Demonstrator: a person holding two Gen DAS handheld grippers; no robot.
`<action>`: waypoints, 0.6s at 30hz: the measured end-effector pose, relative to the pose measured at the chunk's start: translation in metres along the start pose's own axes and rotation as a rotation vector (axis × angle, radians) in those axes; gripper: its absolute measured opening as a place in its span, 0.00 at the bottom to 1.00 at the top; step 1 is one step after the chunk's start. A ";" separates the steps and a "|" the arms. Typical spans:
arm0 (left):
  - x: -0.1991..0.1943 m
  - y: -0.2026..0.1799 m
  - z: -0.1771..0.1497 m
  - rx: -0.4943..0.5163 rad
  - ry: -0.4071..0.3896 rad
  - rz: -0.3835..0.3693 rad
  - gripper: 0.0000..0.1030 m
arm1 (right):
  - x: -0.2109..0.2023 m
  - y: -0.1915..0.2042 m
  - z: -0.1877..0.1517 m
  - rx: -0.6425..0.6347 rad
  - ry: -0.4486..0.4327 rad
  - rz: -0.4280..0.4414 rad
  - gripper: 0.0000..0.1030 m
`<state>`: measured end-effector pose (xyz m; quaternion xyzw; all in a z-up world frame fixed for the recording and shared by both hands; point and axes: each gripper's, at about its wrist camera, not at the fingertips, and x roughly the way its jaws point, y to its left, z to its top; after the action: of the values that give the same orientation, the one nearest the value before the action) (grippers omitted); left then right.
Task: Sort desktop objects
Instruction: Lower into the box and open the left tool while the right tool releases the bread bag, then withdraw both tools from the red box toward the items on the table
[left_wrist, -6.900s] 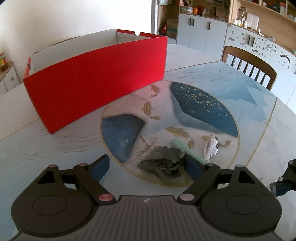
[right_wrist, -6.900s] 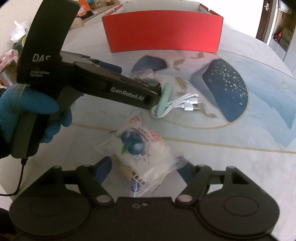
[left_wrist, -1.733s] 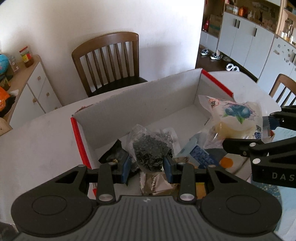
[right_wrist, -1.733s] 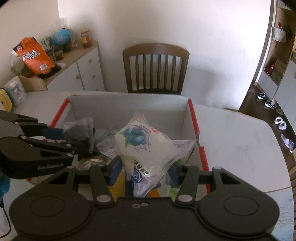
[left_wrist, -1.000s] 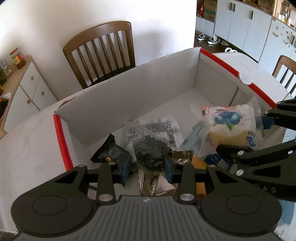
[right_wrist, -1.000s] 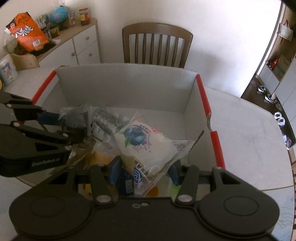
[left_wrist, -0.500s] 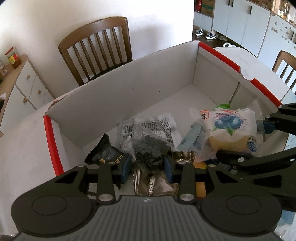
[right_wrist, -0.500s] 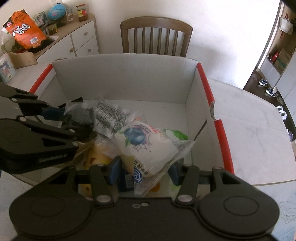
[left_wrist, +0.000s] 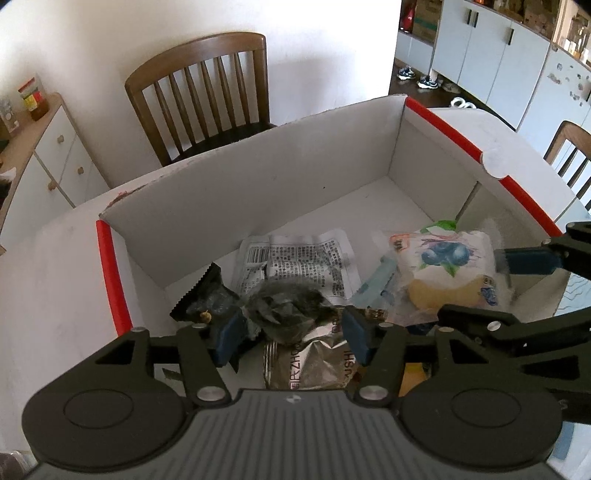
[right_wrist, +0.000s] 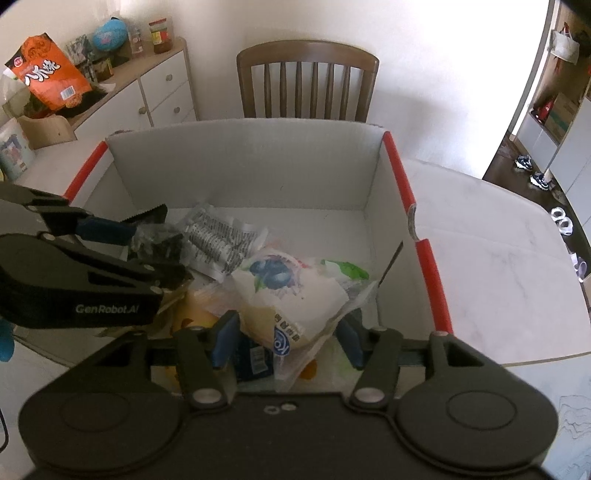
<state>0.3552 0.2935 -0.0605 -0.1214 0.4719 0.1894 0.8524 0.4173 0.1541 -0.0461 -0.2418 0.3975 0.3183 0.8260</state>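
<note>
Dark dried-food packet (left_wrist: 291, 308) sits between my left gripper (left_wrist: 291, 336) pads over the red-rimmed box (left_wrist: 443, 127); those jaws have just been opening, as have my right gripper (right_wrist: 282, 338) jaws around the blueberry bun packet (right_wrist: 291, 291). I should spread fully, let both drop, then lift straight out.

A white-walled cardboard box with red rims (left_wrist: 439, 118) stands on the pale tabletop (right_wrist: 491, 229), a brown slatted wooden chair (left_wrist: 207, 92) behind it. In the box, a clear bag of dark dried bits (left_wrist: 291, 308) lies over a crinkled foil packet (left_wrist: 310, 362), in front of a flat printed sachet (left_wrist: 299, 258). To their right lies a clear blueberry-print pastry bag (right_wrist: 291, 291). A white drawer cabinet (right_wrist: 162, 96) stands left of the chair.
</note>
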 end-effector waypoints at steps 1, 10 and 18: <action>-0.002 -0.001 0.000 0.000 -0.004 -0.003 0.56 | -0.002 0.000 0.000 0.001 -0.005 0.002 0.59; -0.023 -0.006 -0.002 0.001 -0.040 -0.015 0.56 | -0.026 -0.006 -0.001 0.011 -0.047 0.031 0.60; -0.049 -0.008 -0.006 -0.013 -0.074 -0.023 0.56 | -0.052 -0.013 -0.004 0.032 -0.087 0.065 0.61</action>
<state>0.3301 0.2739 -0.0221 -0.1252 0.4372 0.1872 0.8707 0.3991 0.1254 -0.0045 -0.2012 0.3738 0.3488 0.8355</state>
